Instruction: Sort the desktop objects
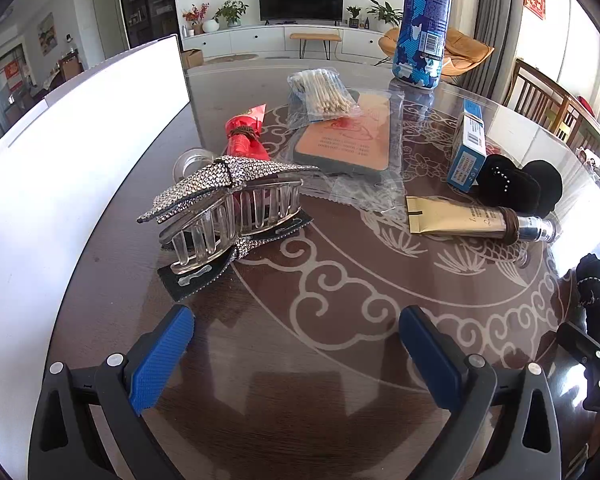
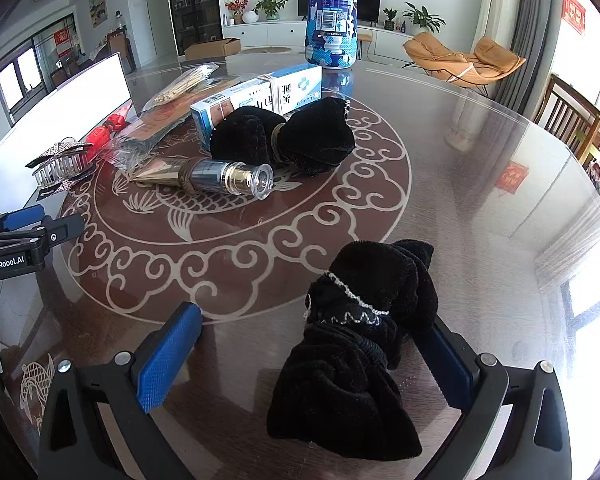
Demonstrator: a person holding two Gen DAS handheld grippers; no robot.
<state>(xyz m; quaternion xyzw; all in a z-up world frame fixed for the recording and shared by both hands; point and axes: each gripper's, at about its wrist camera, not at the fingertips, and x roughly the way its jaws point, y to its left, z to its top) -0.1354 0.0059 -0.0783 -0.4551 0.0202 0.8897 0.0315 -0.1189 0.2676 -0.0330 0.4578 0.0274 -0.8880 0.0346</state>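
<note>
"GenRobot.AI" in white on the black left hand-held gripper [image 2: 24, 222], other labels illegible

Both views sat low over the glass-topped table [image 1: 340, 400], each looking forward between its own blue fingers toward the far television wall. The left wrist view stood left, close to the rhinestone hair claw [image 1: 228, 208]. The right wrist view stood right, nearest a black scrunchie [image 2: 356, 352]. Both shared the gold tube [image 1: 468, 220], the blue bottle [image 2: 332, 12] and the boxed toothpaste [image 2: 256, 100].
</note>
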